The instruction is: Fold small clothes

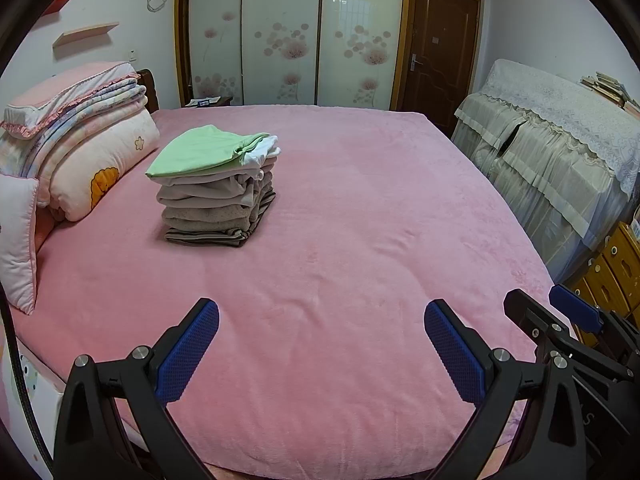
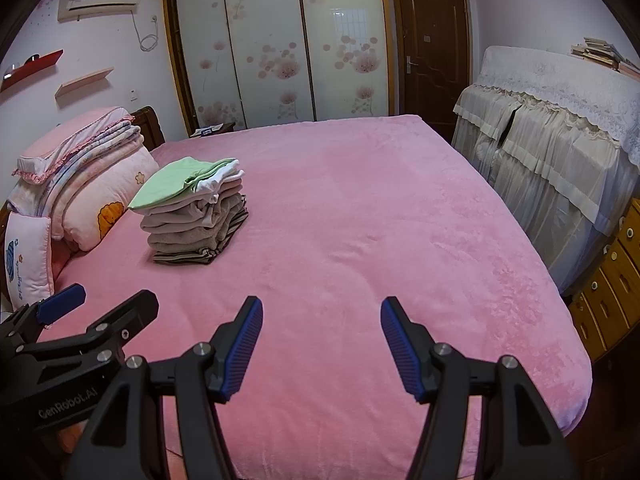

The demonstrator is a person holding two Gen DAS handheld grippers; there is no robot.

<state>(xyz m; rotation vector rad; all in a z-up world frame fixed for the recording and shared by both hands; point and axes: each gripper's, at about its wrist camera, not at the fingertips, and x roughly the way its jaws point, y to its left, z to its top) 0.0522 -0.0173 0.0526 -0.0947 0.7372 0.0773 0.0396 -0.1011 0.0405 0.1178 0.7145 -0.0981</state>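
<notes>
Through my left wrist camera, my left gripper (image 1: 321, 354) hangs over the near edge of the bed (image 1: 360, 240), its blue-padded fingers (image 1: 188, 354) spread wide with only pink cover between them, grasping nothing. The stack of folded clothes (image 1: 218, 188) sits toward the bed's far left corner, a green piece (image 1: 196, 152) on top and a striped one at the bottom, just beside the pile of folded quilts and pillows (image 1: 80, 136) at the left edge. My right gripper (image 1: 554, 314) pokes in at the near right edge. Through my right wrist camera, my right gripper (image 2: 321, 350) is likewise released, empty above the near edge, with the stack (image 2: 196, 216) well away toward the far left corner and my left gripper (image 2: 100, 300) at the near left.
</notes>
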